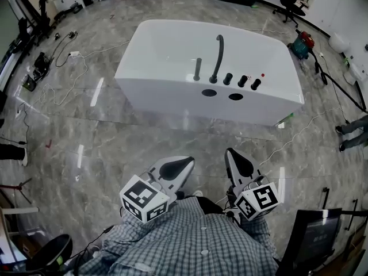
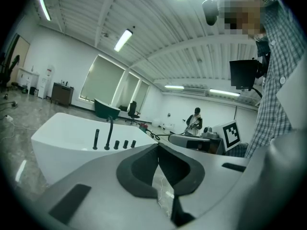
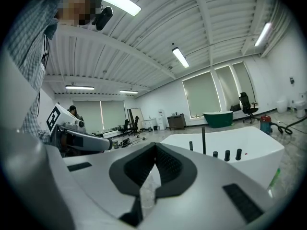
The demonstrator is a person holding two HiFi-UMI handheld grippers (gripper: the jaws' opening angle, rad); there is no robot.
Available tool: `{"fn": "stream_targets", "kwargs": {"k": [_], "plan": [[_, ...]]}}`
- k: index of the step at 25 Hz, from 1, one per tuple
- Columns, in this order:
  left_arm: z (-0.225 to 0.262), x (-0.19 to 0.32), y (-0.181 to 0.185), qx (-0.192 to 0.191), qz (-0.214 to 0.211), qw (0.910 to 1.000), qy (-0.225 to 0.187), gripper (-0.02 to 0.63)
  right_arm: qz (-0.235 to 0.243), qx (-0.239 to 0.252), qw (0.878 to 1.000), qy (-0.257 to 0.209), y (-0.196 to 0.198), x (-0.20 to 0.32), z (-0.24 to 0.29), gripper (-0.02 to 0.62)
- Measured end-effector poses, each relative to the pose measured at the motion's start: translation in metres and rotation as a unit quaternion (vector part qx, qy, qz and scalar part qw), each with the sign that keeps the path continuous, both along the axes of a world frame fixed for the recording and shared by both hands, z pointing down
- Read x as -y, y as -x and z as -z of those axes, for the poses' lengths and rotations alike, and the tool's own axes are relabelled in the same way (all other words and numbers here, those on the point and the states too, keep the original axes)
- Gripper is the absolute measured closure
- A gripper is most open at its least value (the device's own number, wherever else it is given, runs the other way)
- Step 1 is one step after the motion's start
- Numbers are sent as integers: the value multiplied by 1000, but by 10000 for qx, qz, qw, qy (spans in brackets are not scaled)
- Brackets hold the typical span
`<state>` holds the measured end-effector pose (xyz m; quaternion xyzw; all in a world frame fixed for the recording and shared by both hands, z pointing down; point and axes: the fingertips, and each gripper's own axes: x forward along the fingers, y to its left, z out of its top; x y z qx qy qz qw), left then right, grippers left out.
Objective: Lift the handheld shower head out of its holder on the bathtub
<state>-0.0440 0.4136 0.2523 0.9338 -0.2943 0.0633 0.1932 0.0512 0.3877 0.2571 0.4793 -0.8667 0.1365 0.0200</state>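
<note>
Left tool (image 1: 181,163) and right tool (image 1: 234,157) clenched empty (head view alone shows the bathtub (image 1: 167,88) whole).

No words, brand names or numbers can be read anywhere. The only signs are the black-and-white square code patterns printed on the faces of the left marker cube (image 1: 145,199) and the right marker cube (image 1: 259,200); neither pattern has letters or digits.
</note>
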Motion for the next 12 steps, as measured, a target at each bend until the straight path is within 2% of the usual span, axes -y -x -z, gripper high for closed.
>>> {"fn": "stream_targets", "kwargs": {"k": [6, 12], "plan": [[-4, -10, -2, 82, 243, 9997, 15, 597, 27, 47, 10000, -40, -19, -6, -1, 581], [-1, -14, -9, -33, 486, 9988, 37, 597, -14, 66, 9999, -75, -41, -17, 0, 581]]}}
